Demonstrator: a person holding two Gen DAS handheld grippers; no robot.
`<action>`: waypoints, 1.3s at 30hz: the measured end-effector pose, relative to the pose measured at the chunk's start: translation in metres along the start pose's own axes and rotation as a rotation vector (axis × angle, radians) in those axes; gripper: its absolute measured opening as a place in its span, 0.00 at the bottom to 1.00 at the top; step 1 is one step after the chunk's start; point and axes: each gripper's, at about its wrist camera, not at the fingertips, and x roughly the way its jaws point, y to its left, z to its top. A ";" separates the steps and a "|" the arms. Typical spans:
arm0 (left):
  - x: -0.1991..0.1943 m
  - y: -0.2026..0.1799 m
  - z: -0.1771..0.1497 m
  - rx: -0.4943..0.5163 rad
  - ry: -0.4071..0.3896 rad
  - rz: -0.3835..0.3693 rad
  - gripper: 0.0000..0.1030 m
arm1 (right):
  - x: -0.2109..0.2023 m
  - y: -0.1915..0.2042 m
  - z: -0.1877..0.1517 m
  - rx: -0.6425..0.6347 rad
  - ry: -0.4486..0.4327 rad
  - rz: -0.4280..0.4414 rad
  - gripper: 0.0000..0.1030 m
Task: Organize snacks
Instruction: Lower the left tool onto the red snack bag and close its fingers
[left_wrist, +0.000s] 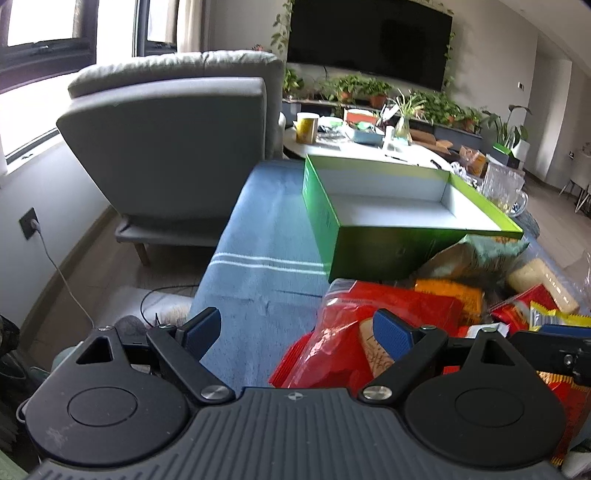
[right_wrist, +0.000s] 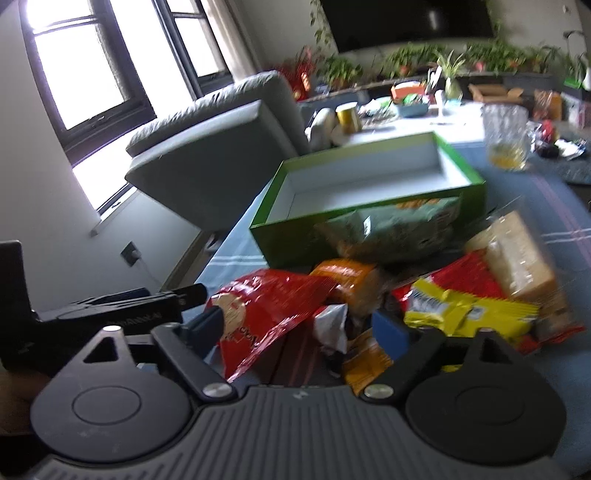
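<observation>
An empty green box with a white inside stands on the blue-covered table; it also shows in the right wrist view. In front of it lies a pile of snack packs: a red bag, an orange pack, a green bag, a yellow pack and a cracker sleeve. My left gripper is open, its right finger over the red bag. My right gripper is open above the pile's near edge.
A grey armchair stands beyond the table's left edge. A glass jug sits behind the box on the right. A cluttered white table and potted plants lie further back. The left gripper's body shows at left in the right wrist view.
</observation>
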 end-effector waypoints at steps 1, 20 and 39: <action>0.003 0.001 0.000 -0.002 0.004 0.001 0.86 | 0.003 0.001 0.000 -0.001 0.012 0.007 0.66; 0.034 -0.003 -0.009 0.113 0.016 -0.096 0.86 | 0.043 0.001 0.003 -0.003 0.145 0.025 0.66; 0.053 0.021 -0.015 -0.061 0.128 -0.374 0.67 | 0.056 -0.002 0.006 0.079 0.194 0.020 0.66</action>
